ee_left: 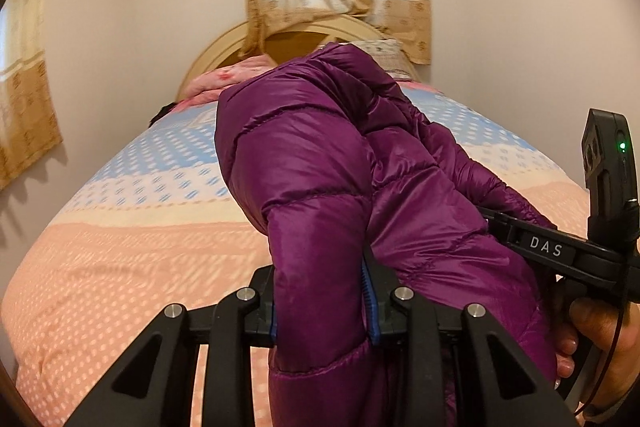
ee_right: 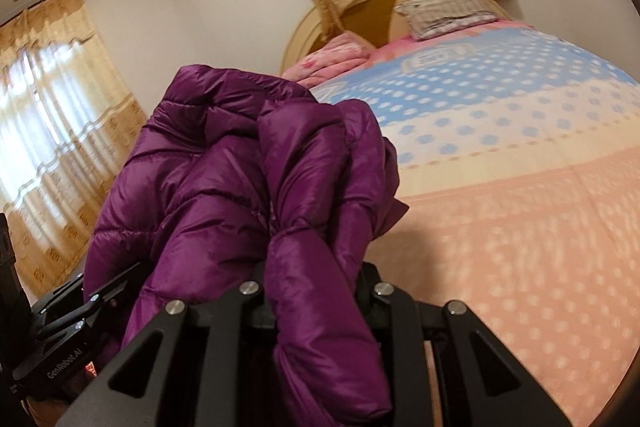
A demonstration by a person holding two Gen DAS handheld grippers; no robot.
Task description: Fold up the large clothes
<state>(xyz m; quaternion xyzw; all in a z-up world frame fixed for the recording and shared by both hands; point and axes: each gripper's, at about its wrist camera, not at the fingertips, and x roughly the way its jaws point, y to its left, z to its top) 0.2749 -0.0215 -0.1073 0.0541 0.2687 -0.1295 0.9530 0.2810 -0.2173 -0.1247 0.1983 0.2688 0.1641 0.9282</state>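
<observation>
Gripping purple jacket [ee_left: 320,187] | left gripper [ee_left: 322,301], right gripper [ee_right: 316,291] fingers clamped (above bed [ee_left: 120,247])

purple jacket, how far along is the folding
Done: both grippers have hold of the purple puffer jacket; the left gripper and right gripper each pinch a bunch of its fabric. In hand: the jacket hangs bunched above the bed, not laid out. Left: spreading it flat on the bedspread and every fold; no neat fold shows yet.
</observation>
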